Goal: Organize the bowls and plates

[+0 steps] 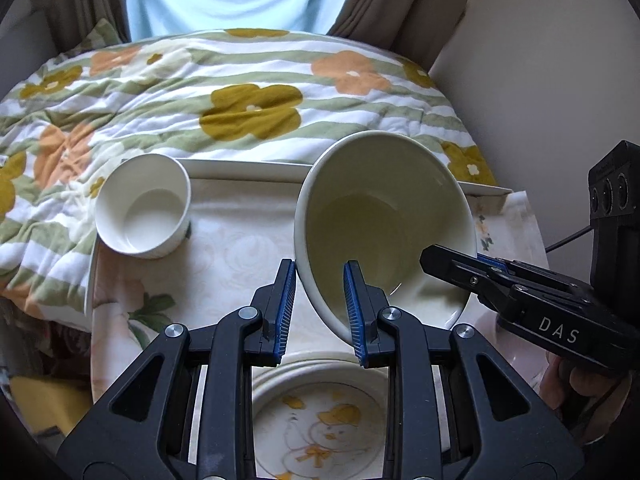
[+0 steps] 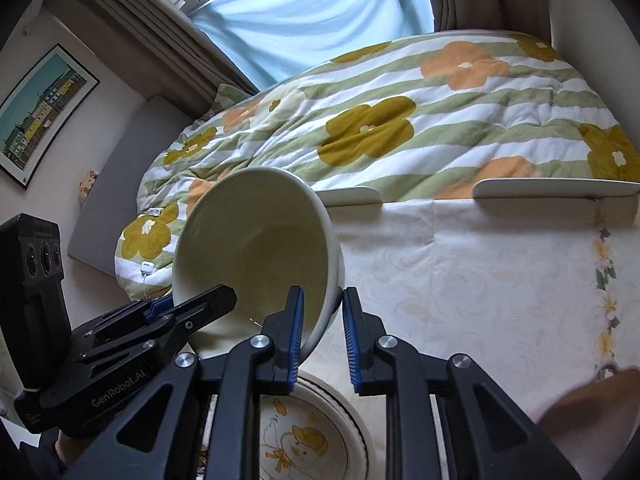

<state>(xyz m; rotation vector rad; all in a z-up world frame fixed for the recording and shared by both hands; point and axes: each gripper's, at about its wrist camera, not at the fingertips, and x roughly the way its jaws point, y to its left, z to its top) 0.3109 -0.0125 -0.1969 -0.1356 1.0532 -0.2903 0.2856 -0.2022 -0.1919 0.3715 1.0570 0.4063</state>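
Observation:
A large cream bowl [image 1: 384, 216] is tilted above the table, its mouth toward the cameras. My left gripper [image 1: 320, 308] straddles its near-left rim, one finger outside and one inside, with gaps showing. My right gripper [image 2: 322, 332] straddles the rim on the other side of the bowl [image 2: 256, 248] and shows in the left wrist view [image 1: 480, 268]. A small white bowl [image 1: 144, 208] stands at the table's far left. A plate with a duck drawing [image 1: 320, 424] lies below the grippers; it also shows in the right wrist view [image 2: 308, 436].
The table carries a pale floral cloth [image 1: 224, 264] and has a raised white rim [image 2: 556, 190] at the back. A bed with a flowered quilt [image 1: 248, 92] lies just behind it. A wall stands at the right [image 1: 540, 80].

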